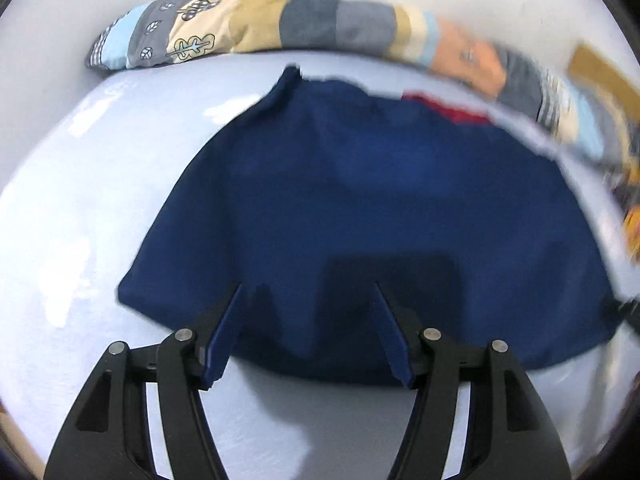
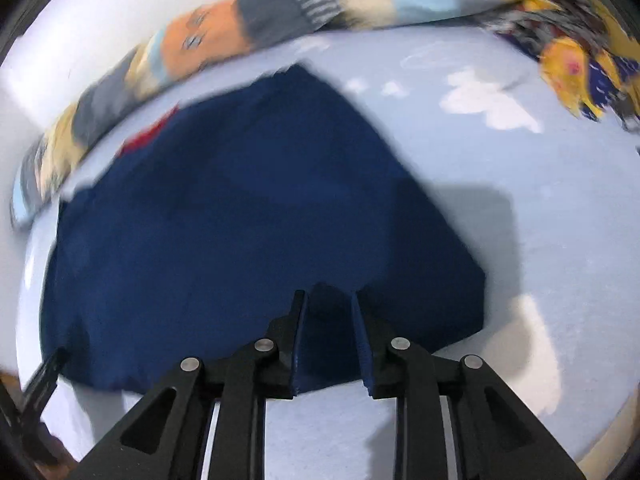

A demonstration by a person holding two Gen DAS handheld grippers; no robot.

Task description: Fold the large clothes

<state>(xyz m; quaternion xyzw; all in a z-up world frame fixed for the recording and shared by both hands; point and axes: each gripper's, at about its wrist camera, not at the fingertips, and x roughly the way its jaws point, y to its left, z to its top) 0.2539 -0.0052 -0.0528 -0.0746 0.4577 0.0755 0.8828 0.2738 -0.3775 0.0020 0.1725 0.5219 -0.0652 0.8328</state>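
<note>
A navy blue garment (image 1: 360, 208) lies folded flat on the light blue bed sheet (image 1: 80, 220), with a red patch (image 1: 444, 110) at its far edge. My left gripper (image 1: 308, 286) is open over the garment's near edge, holding nothing. In the right wrist view the same garment (image 2: 240, 220) fills the middle, red patch (image 2: 148, 136) at far left. My right gripper (image 2: 328, 292) is open with a narrower gap, its fingertips over the near right part of the garment, empty. The left gripper's tip shows at the far left edge of the right wrist view (image 2: 44, 376).
A patchwork pillow or quilt (image 1: 280, 24) runs along the far edge by the white wall (image 1: 80, 8); it also shows in the right wrist view (image 2: 240, 28). A yellow and navy patterned cloth (image 2: 576, 64) lies at the far right. White cloud prints (image 2: 488, 100) mark the sheet.
</note>
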